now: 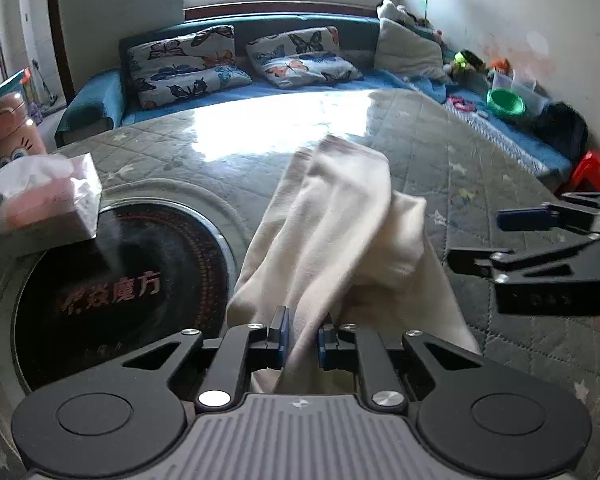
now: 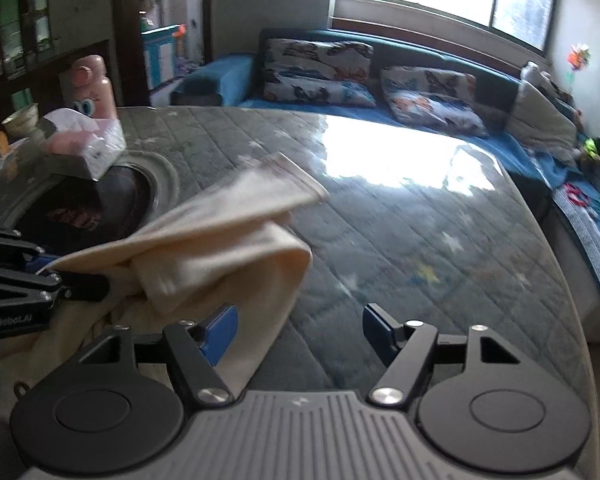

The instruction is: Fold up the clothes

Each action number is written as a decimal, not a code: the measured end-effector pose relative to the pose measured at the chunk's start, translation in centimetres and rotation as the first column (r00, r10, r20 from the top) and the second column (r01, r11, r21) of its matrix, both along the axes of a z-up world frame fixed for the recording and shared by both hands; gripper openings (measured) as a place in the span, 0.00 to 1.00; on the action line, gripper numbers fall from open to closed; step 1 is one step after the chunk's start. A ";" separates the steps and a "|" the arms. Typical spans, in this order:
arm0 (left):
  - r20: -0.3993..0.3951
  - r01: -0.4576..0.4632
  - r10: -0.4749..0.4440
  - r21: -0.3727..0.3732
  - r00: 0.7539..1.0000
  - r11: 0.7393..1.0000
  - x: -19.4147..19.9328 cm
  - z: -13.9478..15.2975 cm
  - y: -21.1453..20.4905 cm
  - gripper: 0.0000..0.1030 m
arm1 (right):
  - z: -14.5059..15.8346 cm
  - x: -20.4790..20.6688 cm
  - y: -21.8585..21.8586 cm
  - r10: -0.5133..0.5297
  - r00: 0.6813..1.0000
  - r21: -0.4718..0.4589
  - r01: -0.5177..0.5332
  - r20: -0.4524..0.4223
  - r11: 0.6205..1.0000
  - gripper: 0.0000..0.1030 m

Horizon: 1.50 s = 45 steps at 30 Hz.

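The left gripper (image 1: 302, 336) pinches one cream garment (image 1: 340, 220), bunched and lifted over the quilted table (image 1: 440, 152); the right gripper (image 2: 296, 330) is spread wide, holding nothing, beside the cloth. The blurred, dangling fabric could slip free or fold crooked if swung fast, or brush the tissue pack (image 1: 48, 196) by the burner (image 1: 116, 284). Count: one garment, two grippers, two butterfly pillows (image 1: 188, 64).

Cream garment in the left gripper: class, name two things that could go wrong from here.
1. Only the left gripper is shut on the cream garment; the right gripper is open, so the bunched cloth may fold unevenly.
2. The cloth hangs beside the black round hotplate and tissue pack; swinging could drag across them.
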<state>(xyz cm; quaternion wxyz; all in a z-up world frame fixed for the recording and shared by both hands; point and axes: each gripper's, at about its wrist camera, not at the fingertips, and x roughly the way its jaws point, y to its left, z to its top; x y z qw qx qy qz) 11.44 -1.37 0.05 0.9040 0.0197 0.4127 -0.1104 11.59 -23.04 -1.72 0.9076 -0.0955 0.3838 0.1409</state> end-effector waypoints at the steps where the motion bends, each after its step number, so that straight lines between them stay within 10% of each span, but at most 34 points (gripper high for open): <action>1: 0.002 -0.003 0.004 -0.016 1.000 1.000 -0.2 0.2 0.4 0.15 | 0.0 0.3 0.4 0.017 1.000 -0.005 -0.017 0.003 1.000 0.69; 18: 0.026 0.009 -0.008 -0.034 1.000 0.999 1.2 1.0 1.3 0.34 | 0.4 -0.5 5.6 0.327 0.945 -0.132 -0.323 0.011 0.937 0.67; 28: 0.036 0.028 -0.026 -0.071 0.999 0.997 2.6 0.4 1.6 0.08 | 0.1 -0.3 6.9 0.364 0.931 -0.098 -0.361 0.013 0.927 0.36; 31: 0.056 -0.029 0.033 -0.058 0.998 0.998 2.4 0.9 3.2 0.08 | -0.2 0.0 6.9 0.353 0.936 -0.085 -0.351 0.007 0.932 0.10; 45: 0.039 -0.272 0.274 -0.054 0.961 0.961 -1.2 0.4 12.5 0.06 | 5.7 0.5 -4.2 -0.094 0.973 -0.100 0.117 0.211 0.988 0.06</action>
